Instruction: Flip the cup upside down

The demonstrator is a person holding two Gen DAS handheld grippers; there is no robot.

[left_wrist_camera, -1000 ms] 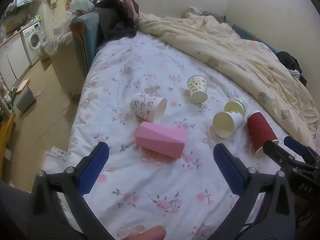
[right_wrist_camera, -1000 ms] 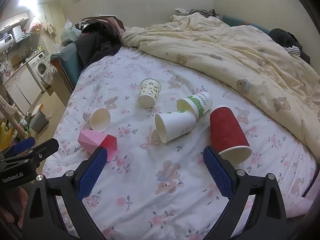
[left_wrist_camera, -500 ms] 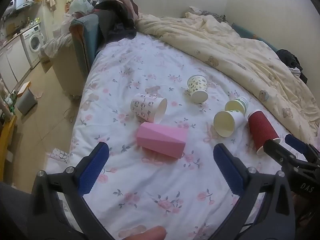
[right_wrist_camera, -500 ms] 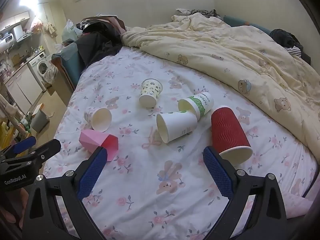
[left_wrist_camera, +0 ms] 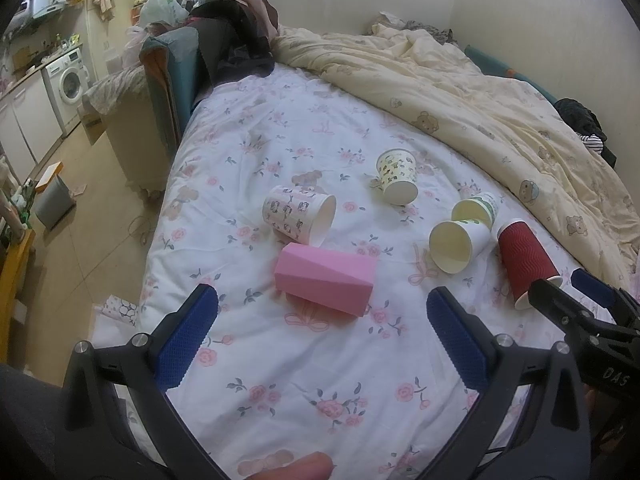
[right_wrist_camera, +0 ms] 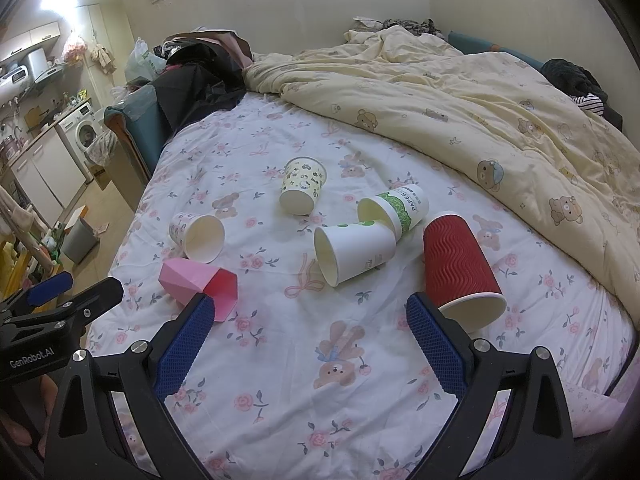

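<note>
Left hand-held gripper point(left_wrist_camera: 320, 316) spread wide, empty, above near edge of bed point(left_wrist_camera: 280, 384). Right hand-held gripper point(right_wrist_camera: 308, 316) likewise agape, gripping nothing. Just beyond left fingers: pink faceted cup point(left_wrist_camera: 326, 278) on its side. Near right finger of right one: red ribbed cup point(right_wrist_camera: 460, 266) lying down. Past these, toward bed's middle: white cup point(right_wrist_camera: 354, 254), green-banded cup point(right_wrist_camera: 396, 210), yellow-patterned cup point(right_wrist_camera: 302, 190), pink-patterned cup point(left_wrist_camera: 298, 214), all toppled. Cream duvet point(right_wrist_camera: 480, 120) along far edge.
</note>
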